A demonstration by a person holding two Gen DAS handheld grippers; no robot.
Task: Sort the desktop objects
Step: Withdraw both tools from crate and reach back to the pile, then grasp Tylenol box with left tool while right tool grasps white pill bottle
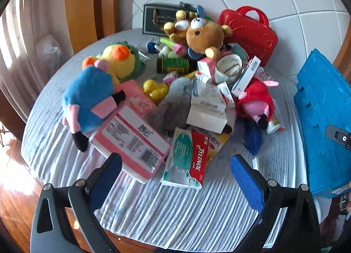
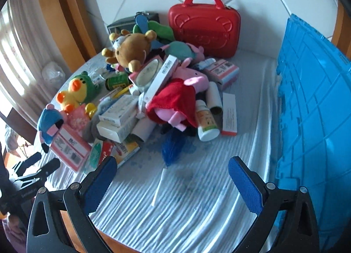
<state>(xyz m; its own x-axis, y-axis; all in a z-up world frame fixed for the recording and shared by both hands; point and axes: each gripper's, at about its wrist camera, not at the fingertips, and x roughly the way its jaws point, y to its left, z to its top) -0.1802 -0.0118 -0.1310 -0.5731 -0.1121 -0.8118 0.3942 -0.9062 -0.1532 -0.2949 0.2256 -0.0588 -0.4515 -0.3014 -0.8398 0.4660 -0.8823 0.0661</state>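
Note:
A pile of toys and boxes covers the round table [image 1: 175,209]. In the left wrist view a blue plush pig [image 1: 87,97] lies on a pink box [image 1: 133,143], next to a Tylenol box [image 1: 188,158], a yellow plush duck [image 1: 119,59], a brown bear [image 1: 204,35] and a red-dressed plush pig [image 1: 256,99]. My left gripper [image 1: 175,165] hangs open just short of the Tylenol box. In the right wrist view my right gripper [image 2: 172,169] is open and empty over bare cloth, near a blue brush [image 2: 172,145] and a white bottle [image 2: 206,121]. The left gripper [image 2: 41,165] shows at that view's left edge.
A red carry case [image 2: 204,31] stands against the wall at the back. A blue plastic crate [image 2: 316,121] rises along the table's right side. A dark box [image 1: 158,19] sits behind the bear. White striped cloth [image 2: 197,209] lies bare at the front.

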